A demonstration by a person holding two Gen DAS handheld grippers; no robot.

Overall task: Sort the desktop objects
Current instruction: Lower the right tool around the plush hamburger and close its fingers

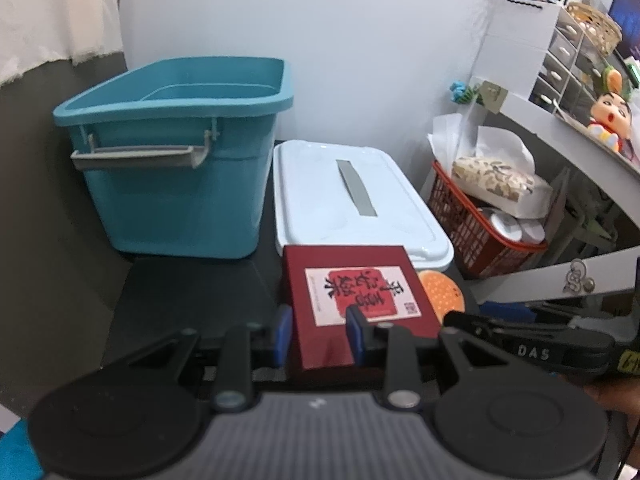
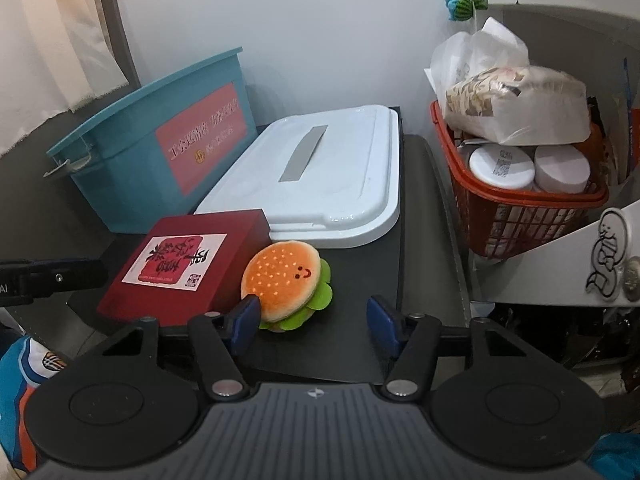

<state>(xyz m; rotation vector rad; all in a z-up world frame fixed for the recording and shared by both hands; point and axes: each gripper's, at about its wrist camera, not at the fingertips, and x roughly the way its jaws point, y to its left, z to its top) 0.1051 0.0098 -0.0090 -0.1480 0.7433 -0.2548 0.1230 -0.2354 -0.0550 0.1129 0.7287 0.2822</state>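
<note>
A dark red box (image 1: 352, 296) with a red-and-white label lies on the black desktop (image 1: 192, 292). My left gripper (image 1: 320, 332) holds its near corner, blue pads (image 1: 283, 334) narrow on either side. The right wrist view shows the same box (image 2: 180, 268), with the left gripper's arm reaching in from the left edge. A plush hamburger (image 2: 286, 284) rests beside the box, its top peeking out (image 1: 442, 292) in the left wrist view. My right gripper (image 2: 314, 324) stands open just before it, with the left pad (image 2: 245, 322) against the burger's side and the right pad well clear.
A teal bin (image 1: 176, 160) stands at the back left, a white lidded box (image 1: 348, 196) beside it. A red basket (image 2: 520, 196) with jars and a tissue pack sits at the right, under a grey shelf (image 1: 560, 144) bearing a doll.
</note>
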